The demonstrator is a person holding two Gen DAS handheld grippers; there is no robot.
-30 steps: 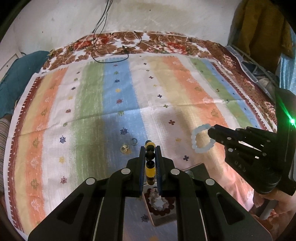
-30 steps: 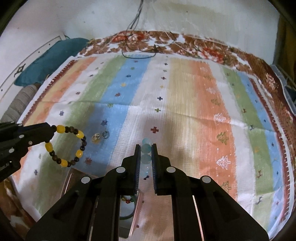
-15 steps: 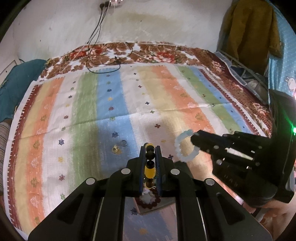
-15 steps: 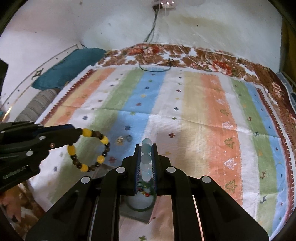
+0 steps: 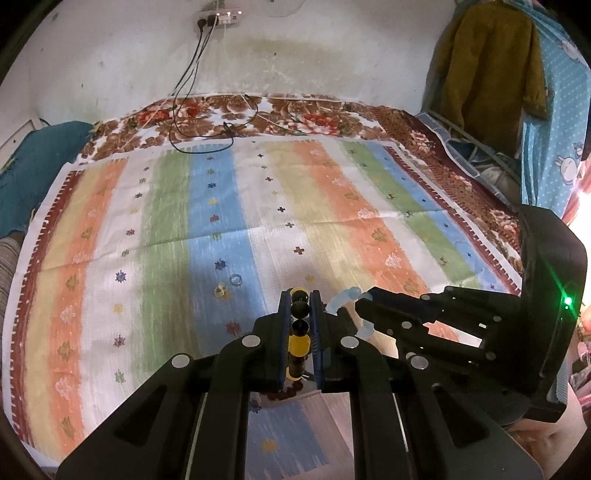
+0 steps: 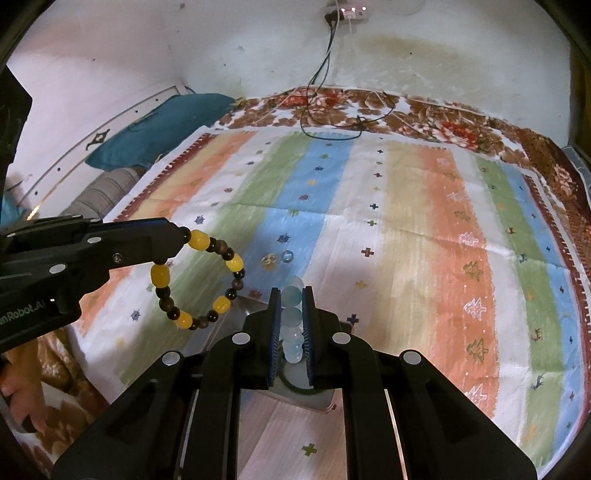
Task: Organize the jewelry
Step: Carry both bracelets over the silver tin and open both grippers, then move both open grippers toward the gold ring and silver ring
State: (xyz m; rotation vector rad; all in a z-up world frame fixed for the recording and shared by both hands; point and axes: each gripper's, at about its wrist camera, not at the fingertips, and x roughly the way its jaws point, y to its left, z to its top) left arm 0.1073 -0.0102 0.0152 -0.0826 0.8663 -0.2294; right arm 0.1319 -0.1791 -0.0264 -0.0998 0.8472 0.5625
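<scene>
My left gripper (image 5: pixel 300 297) is shut on a bracelet of yellow and dark beads (image 5: pixel 298 343), held above the striped cloth (image 5: pixel 155 258). In the right wrist view this bracelet (image 6: pixel 232 263) hangs as a loop from the left gripper (image 6: pixel 179 236). A pale blue bead bracelet (image 6: pixel 293 315) sits clamped in my right gripper (image 6: pixel 290 291), which is shut on it. In the left wrist view the right gripper (image 5: pixel 364 301) is close beside the left one, with the blue bracelet (image 5: pixel 343 298) at its tip. Two small rings (image 5: pixel 228 286) (image 6: pixel 277 257) lie on the blue stripe ahead.
A small open box with a shiny panel (image 5: pixel 288 435) (image 6: pixel 295 432) lies under both grippers, holding a dark bangle (image 6: pixel 295 389). Black cables (image 5: pixel 207 144) trail from a wall socket (image 5: pixel 221 16). A teal pillow (image 6: pixel 155 129) lies left, and clothes (image 5: pixel 487 66) hang right.
Both grippers rose and drew back with their bracelets still held, so the wall and socket came into view. The right gripper closed in beside the left one.
</scene>
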